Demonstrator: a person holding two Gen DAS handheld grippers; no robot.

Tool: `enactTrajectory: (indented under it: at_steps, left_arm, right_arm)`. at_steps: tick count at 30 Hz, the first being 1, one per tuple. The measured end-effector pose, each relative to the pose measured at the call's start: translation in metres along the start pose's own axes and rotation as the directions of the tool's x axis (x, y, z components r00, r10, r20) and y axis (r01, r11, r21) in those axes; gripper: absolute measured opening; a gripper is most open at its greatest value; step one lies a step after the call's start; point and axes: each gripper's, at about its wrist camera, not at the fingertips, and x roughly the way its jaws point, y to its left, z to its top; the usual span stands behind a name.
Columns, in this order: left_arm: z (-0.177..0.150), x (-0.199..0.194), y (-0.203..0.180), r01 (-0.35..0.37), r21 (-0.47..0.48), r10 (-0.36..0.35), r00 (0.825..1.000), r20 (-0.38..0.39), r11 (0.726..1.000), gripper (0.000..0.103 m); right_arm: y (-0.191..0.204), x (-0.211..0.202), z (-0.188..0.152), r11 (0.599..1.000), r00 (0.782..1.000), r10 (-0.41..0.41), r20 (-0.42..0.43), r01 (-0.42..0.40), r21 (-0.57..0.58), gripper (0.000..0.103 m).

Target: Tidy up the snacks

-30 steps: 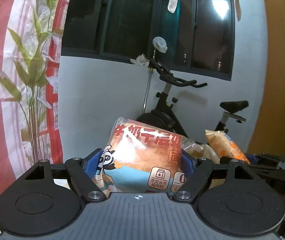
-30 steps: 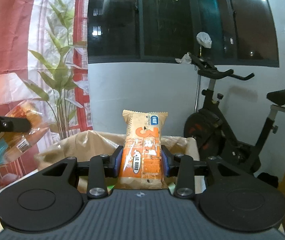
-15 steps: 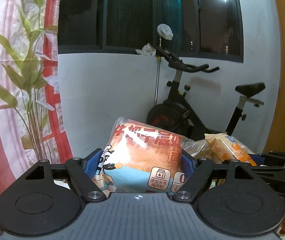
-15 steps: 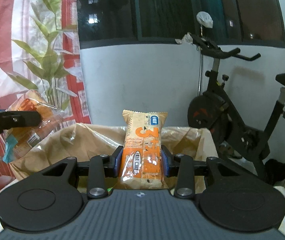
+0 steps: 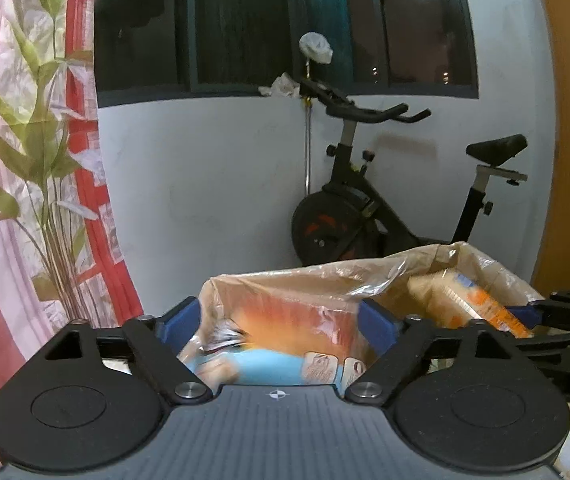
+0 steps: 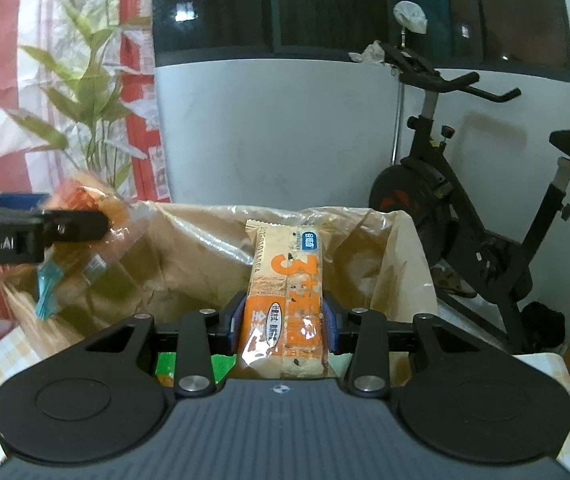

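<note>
The left gripper point(image 5: 281, 316) is opening over the lined box point(image 5: 325, 276). A second ago its pads were clamped on the bread pack point(image 5: 285, 344), which stood upright between them; now the pads stand clear of its sides, and the pack is blurred and tipped, its top sagging against the near wall of the plastic liner. From the right wrist view it shows as an orange-and-blue smear point(image 6: 81, 240) hanging just below the left fingers point(image 6: 65, 226), so it looks to be dropping, though the blur makes it hard to say whether it has fully left the pads. Both hands have also come down and forward: the box, barely in sight before, now fills the lower middle of both views.

Farther right, the right gripper point(image 6: 283, 320) is clamped on the sides of the orange cracker pack point(image 6: 289, 292), which stands upright over the box opening, above the liner and not yet inside. A green pack point(image 6: 189, 364) lies below it.

So one snack is judged as good as delivered; the cracker pack is next, needing only a little lowering and a release.
</note>
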Motion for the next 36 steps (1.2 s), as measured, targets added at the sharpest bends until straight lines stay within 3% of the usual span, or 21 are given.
enactTrajectory:
  at_steps: [4,6,8,27,30,36]
  left_arm:
    - [0.0,-0.008,-0.001,-0.008,0.018,0.007,1.0,0.007,1.0,0.093]
    - [-0.001,-0.012,0.0,-0.009,0.014,0.009,1.0,0.001,1.0,0.093]
    - [-0.001,-0.018,0.004,-0.007,0.005,0.007,1.0,0.0,1.0,0.093]
    - [-0.023,-0.097,0.036,0.001,-0.077,-0.002,1.0,-0.015,0.997,0.093]
    - [-0.031,-0.11,0.042,-0.002,-0.082,0.0,1.0,-0.026,0.997,0.093]
    - [-0.056,-0.133,0.056,-0.003,-0.119,-0.003,0.999,-0.048,0.993,0.093]
  right_arm:
    - [0.001,-0.004,-0.004,1.0,1.0,-0.002,-0.003,0.002,-0.016,0.045]
    - [0.002,-0.008,-0.004,1.0,1.0,-0.006,0.001,0.006,-0.006,0.061]
    - [0.003,-0.013,-0.003,1.0,1.0,-0.007,0.012,0.007,0.004,0.066]
    - [0.023,-0.082,-0.019,1.0,0.999,-0.003,0.035,0.004,-0.017,0.066]
    - [0.022,-0.094,-0.025,1.0,0.999,0.005,0.043,-0.005,-0.005,0.073]
    - [0.021,-0.115,-0.045,1.0,0.998,0.002,0.064,-0.002,0.001,0.075]
